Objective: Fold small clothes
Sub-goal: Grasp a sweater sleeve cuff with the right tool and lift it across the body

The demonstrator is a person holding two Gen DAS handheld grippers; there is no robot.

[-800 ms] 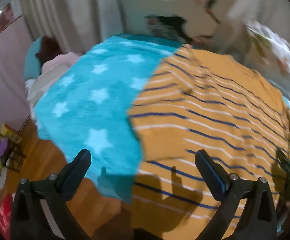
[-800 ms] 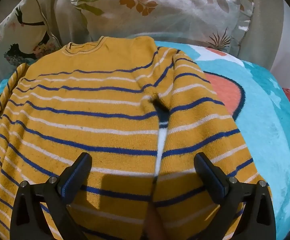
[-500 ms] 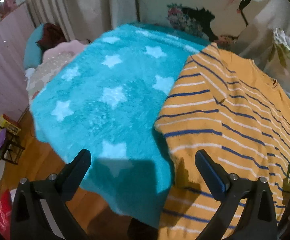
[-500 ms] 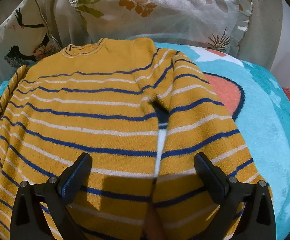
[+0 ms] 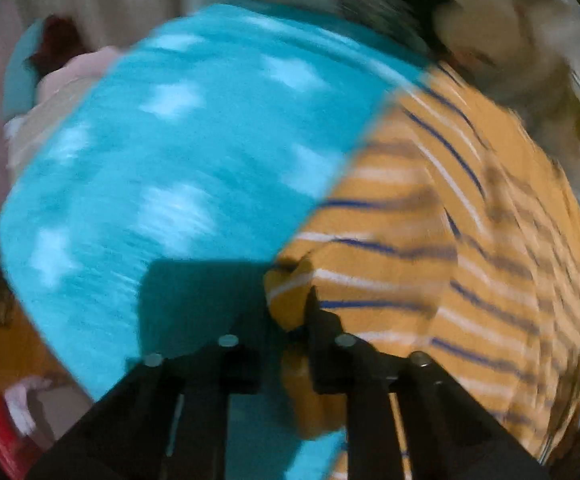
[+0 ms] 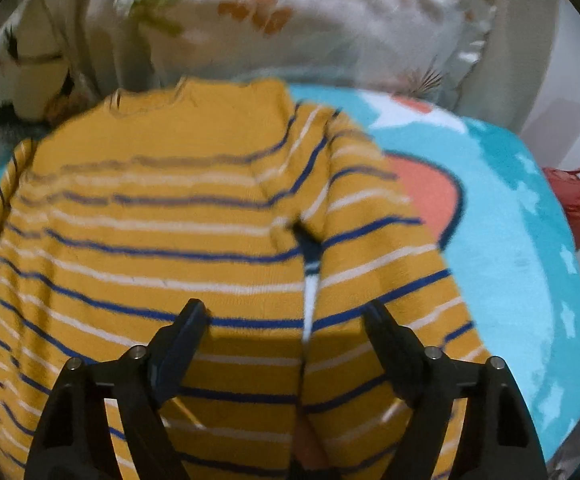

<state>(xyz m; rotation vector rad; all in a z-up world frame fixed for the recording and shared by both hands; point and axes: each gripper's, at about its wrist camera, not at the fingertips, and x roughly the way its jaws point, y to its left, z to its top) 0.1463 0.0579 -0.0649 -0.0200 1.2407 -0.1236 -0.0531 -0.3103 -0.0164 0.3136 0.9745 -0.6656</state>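
So the left gripper [image 5: 290,312] pinches the yellow striped sweater's [image 6: 161,248] sleeve cuff [image 5: 290,300] near the turquoise blanket's [image 5: 177,168] edge; the right gripper [image 6: 285,320] hovers wide open, holding nothing.

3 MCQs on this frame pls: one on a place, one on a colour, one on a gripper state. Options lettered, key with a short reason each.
1. Where does the sweater lie?
A. on the turquoise star blanket
B. on a wooden chair
C. inside a basket

2. What colour are the sweater's stripes?
A. red and green
B. blue and white
C. black only

3. How do the grippers stand?
A. both wide open
B. left gripper shut on the sweater, right gripper open
C. right shut, left open

Key:
1 A: both wrist views show blanket around the yellow knit.
2 B: the right wrist view shows dark blue and white lines crossing the yellow.
3 B: in the left wrist view the jaws stand close together with a yellow fold pinched between them; in the right wrist view they stand apart over the fabric, gripping nothing.
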